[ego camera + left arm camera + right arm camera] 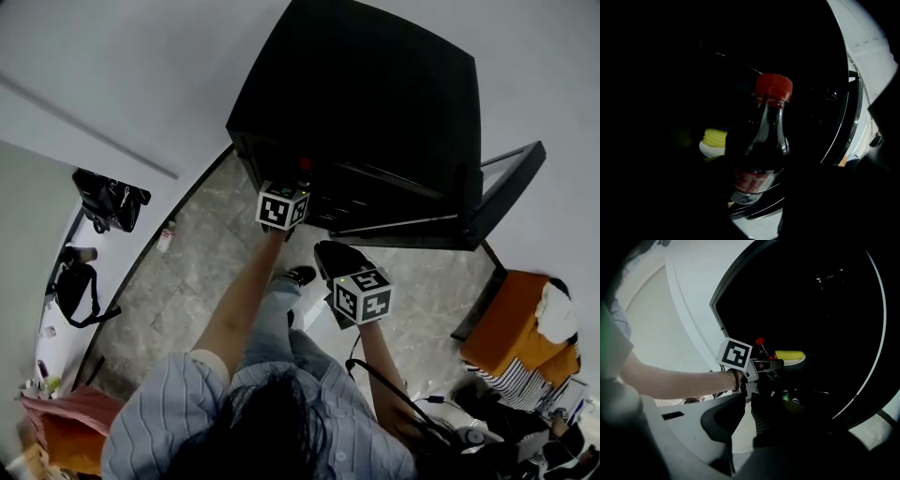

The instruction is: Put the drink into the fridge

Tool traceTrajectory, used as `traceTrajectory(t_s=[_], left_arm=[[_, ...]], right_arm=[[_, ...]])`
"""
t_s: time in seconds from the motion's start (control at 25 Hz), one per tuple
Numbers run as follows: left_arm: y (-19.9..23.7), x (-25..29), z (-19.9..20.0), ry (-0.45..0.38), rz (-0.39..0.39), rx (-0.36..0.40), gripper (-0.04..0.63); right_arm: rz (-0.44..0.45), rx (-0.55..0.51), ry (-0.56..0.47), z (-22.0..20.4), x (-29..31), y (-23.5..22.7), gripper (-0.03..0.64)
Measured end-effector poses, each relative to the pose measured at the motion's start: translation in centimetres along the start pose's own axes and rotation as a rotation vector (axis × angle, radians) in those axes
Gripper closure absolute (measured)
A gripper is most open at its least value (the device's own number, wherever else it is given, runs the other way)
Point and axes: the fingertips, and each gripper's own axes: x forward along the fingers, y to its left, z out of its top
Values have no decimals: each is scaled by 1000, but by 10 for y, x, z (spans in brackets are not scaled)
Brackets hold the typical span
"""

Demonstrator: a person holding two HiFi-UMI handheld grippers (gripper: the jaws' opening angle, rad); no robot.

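The drink is a dark cola bottle [757,154] with a red cap [773,87]. It stands upright between the jaws of my left gripper [754,190], which is shut on it; the jaws themselves are lost in shadow. In the right gripper view my left gripper [764,365] holds the bottle [761,348] just inside the open black fridge [375,103], beside a plate of corn [790,356]. The red cap [305,164] also shows past the left gripper [281,208] in the head view. My right gripper [363,295] hangs back from the fridge, jaws together on nothing [745,411].
The fridge door [506,187] stands open to the right. Corn on a white plate [714,139] sits behind the bottle, and cans [786,395] stand lower down. A wire shelf [759,206] runs below the bottle. Black bags [108,199] lie at the left; a person on an orange seat [525,337] is at the right.
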Motion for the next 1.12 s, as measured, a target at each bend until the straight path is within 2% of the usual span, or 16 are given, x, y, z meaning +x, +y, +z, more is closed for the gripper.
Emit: traceTrajectory(t_s=[0.36,0.44,0.84,1.12], left_arm=[[19,26,-6,73,45,100,264],[20,28,-6,74,45,102,264],[24,37,2,-15,43,128,264],[24,39,6,-95,-30,101,261]], right_arm=[[-8,39,8,-4,6,-8,569],[-7,47,13,-6,6,-8,569],[-27,67,20,-14,0,-9,569],[-33,80,20,-18,-2,-6,569]])
